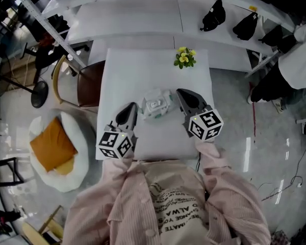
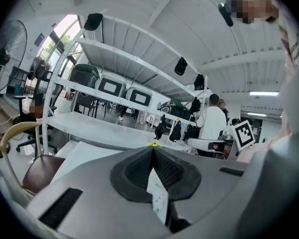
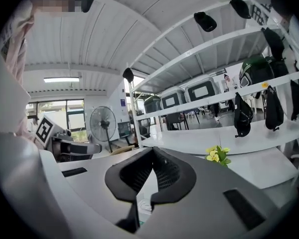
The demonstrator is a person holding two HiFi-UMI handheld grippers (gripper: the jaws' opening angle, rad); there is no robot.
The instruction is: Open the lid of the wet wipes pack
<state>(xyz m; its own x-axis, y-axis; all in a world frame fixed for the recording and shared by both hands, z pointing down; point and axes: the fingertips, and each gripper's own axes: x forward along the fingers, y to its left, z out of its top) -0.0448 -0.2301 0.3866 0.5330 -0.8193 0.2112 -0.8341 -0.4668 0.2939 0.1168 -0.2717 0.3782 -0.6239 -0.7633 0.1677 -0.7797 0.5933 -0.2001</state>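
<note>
**A:** Starting at the left gripper: how about the pads?

**B:** Pressed together, pinching a thin white printed edge of the wet wipes pack.

**A:** And at the right gripper?

**B:** Closed as well, meeting at the tips, with crinkled white film of the same pack caught lower down between the pads.

**A:** So where to look for the pack?

**B:** Straight between the two sets of fingers, nipped at its left end by one and at its right end by the other. Lid on the upper face, seemingly lying flat. Cannot tell whether resting on the table or raised off it.

**A:** Farther out?

**B:** Behind each set of fingers, a marker cube, then pink sleeves. Beyond the fingertips, near the table's far edge, a small bunch of yellow flowers. Left of the left fingers, a brown chair. Nearer the person, on the floor, a round white cushion under an orange pillow. Past the flowers, white shelves with black bags.
</note>
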